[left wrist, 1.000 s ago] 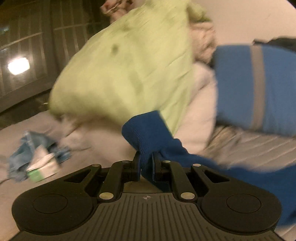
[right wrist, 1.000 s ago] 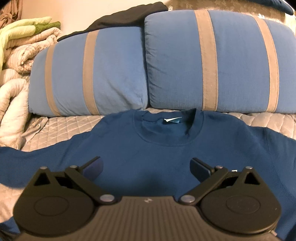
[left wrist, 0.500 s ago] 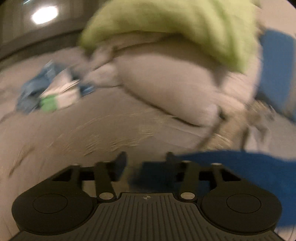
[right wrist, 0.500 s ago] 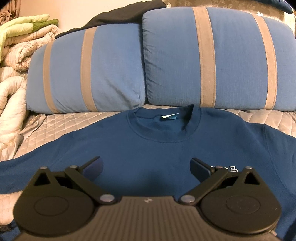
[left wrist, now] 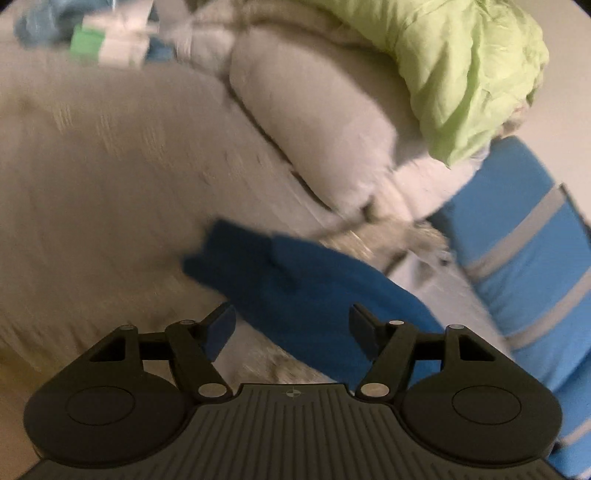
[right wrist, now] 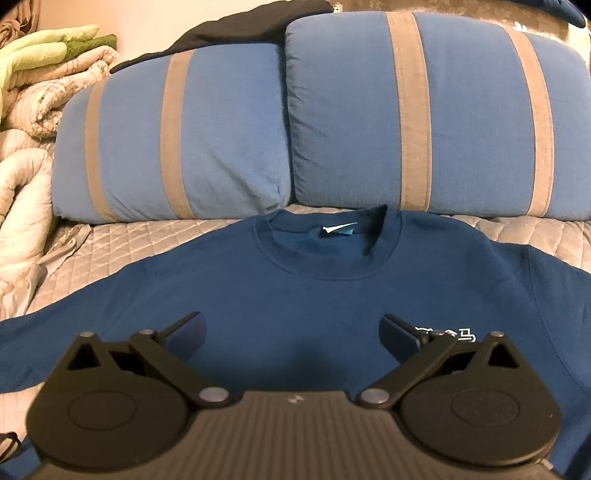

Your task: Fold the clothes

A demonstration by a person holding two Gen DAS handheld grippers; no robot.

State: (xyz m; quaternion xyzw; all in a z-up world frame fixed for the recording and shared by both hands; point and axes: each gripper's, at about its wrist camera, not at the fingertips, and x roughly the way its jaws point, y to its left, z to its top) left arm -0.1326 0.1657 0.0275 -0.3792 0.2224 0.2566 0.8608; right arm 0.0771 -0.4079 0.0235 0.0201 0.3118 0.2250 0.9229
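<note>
A dark blue crew-neck sweatshirt (right wrist: 295,295) lies flat, front up, on the quilted bed (right wrist: 110,251) — collar toward the striped pillows (right wrist: 424,118). Its left sleeve (left wrist: 295,284) stretches outward, cuff lying loose — small white print on the chest.

Sweatshirt (right wrist: 295,295) flat on bed (right wrist: 147,240), pillows (right wrist: 424,122) behind, blankets (right wrist: 44,85) left.

1. We count one dark blue sweatshirt (right wrist: 314,295) spread flat on the bed; we see only its sleeve (left wrist: 295,280) in the left wrist view.
2. We count two blue pillows with tan stripes, the left pillow (right wrist: 173,136) and the right pillow (right wrist: 443,118), side by side.
3. We count one black garment (right wrist: 255,26) lying on top of the pillows.
4. We count one light green cover (left wrist: 472,74) on the heap of pale quilts (right wrist: 40,92).
5. We count two grippers, the left gripper (left wrist: 291,325) and the right gripper (right wrist: 293,332).
</note>
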